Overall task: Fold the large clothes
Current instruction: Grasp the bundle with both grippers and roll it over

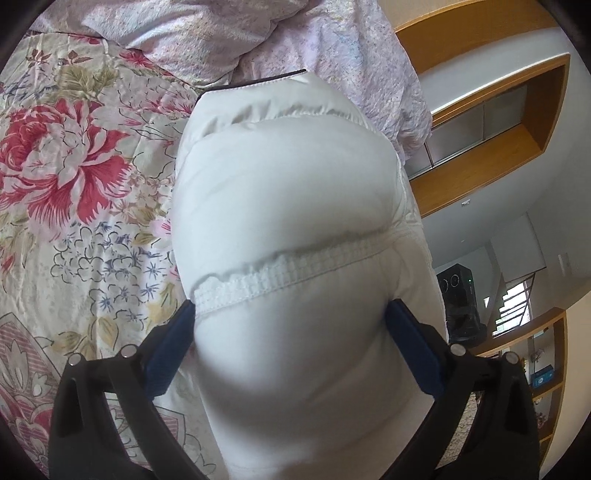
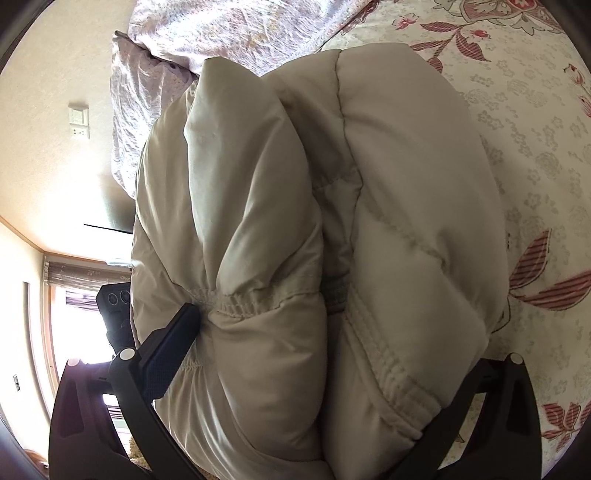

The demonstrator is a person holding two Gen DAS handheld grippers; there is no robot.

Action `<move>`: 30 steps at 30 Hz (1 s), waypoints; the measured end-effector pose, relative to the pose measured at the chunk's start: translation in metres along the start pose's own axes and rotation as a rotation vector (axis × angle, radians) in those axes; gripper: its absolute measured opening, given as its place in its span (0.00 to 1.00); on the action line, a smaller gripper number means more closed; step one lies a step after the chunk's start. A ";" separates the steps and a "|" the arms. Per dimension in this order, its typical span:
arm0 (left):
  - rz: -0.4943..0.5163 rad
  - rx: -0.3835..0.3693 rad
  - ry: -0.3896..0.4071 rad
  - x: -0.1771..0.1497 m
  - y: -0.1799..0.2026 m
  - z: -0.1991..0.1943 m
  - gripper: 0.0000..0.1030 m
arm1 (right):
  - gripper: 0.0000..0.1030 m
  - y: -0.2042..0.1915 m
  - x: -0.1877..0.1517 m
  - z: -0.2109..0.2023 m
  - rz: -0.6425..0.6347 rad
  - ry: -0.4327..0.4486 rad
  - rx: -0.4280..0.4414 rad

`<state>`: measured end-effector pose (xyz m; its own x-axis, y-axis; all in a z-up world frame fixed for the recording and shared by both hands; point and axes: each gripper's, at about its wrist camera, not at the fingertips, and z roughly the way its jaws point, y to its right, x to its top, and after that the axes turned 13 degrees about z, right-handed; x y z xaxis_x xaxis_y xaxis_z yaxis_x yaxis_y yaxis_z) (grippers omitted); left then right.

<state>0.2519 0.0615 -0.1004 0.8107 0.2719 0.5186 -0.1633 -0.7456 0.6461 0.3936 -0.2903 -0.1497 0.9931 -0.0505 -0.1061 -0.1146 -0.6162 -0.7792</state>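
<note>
Clamped on puffy white padding just below an elastic hem band, blue fingers (image 1: 413, 343) of the left gripper (image 1: 291, 325), pressing from both sides. Held the same way by the right gripper (image 2: 314, 332): a doubled bundle of the jacket (image 2: 303, 206), one finger (image 2: 173, 347) visible against it, the other hidden behind fabric. Stretching away from both pairs of fingers over the floral bedspread (image 1: 74, 192), long axis straight ahead, far end toward the rumpled lilac quilt (image 1: 207, 33). Likely next: lowering onto the bedspread; neither gripper plainly nearer.
</note>
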 end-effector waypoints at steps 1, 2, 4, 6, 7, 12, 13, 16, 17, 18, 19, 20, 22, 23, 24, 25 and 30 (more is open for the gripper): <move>-0.006 -0.009 0.004 -0.001 0.001 -0.002 0.91 | 0.99 -0.001 -0.002 0.002 -0.015 -0.002 0.008; -0.006 -0.017 0.006 -0.001 0.002 -0.004 0.89 | 0.99 -0.004 -0.005 0.003 -0.035 -0.004 0.013; -0.015 -0.048 0.014 0.000 0.001 -0.009 0.82 | 0.99 -0.014 -0.013 0.006 -0.080 0.005 0.027; -0.018 -0.068 0.021 0.002 0.000 -0.012 0.80 | 0.99 -0.013 -0.015 0.006 -0.082 0.012 0.065; -0.013 -0.073 0.025 0.003 0.000 -0.014 0.79 | 0.99 -0.011 -0.015 0.006 -0.075 0.014 0.080; 0.028 -0.085 0.072 0.017 0.006 -0.030 0.75 | 0.99 -0.022 -0.015 0.010 -0.085 0.026 0.163; 0.036 -0.086 0.091 0.022 0.005 -0.035 0.75 | 0.99 -0.030 -0.013 0.013 -0.094 0.022 0.179; 0.048 -0.063 0.158 0.036 -0.001 -0.060 0.75 | 0.99 -0.059 -0.003 0.026 -0.140 0.005 0.196; 0.048 -0.048 0.180 0.040 -0.005 -0.068 0.75 | 0.99 -0.068 0.000 0.032 -0.153 -0.001 0.197; 0.047 -0.035 0.197 0.042 -0.009 -0.076 0.75 | 0.99 -0.077 0.004 0.040 -0.167 -0.008 0.198; 0.049 -0.021 0.214 0.045 -0.015 -0.085 0.75 | 0.99 -0.088 0.009 0.050 -0.178 -0.018 0.199; 0.045 -0.003 0.228 0.047 -0.020 -0.091 0.75 | 0.98 -0.095 0.013 0.058 -0.186 -0.025 0.198; 0.031 0.030 0.251 0.051 -0.032 -0.104 0.75 | 0.97 -0.107 0.022 0.076 -0.196 -0.040 0.197; 0.024 0.049 0.258 0.054 -0.040 -0.107 0.75 | 0.97 -0.114 0.027 0.087 -0.199 -0.048 0.195; 0.021 0.072 0.261 0.056 -0.047 -0.110 0.75 | 0.97 -0.119 0.031 0.096 -0.202 -0.051 0.188; 0.019 0.098 0.260 0.058 -0.055 -0.112 0.75 | 0.96 -0.123 0.036 0.109 -0.202 -0.051 0.176; -0.005 0.190 0.235 0.057 -0.094 -0.105 0.76 | 0.98 -0.112 0.055 0.151 -0.141 -0.045 0.116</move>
<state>0.2543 0.2108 -0.0725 0.6554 0.3922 0.6455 -0.0341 -0.8384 0.5440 0.4575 -0.1049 -0.1613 0.9976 0.0670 -0.0159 0.0213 -0.5200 -0.8539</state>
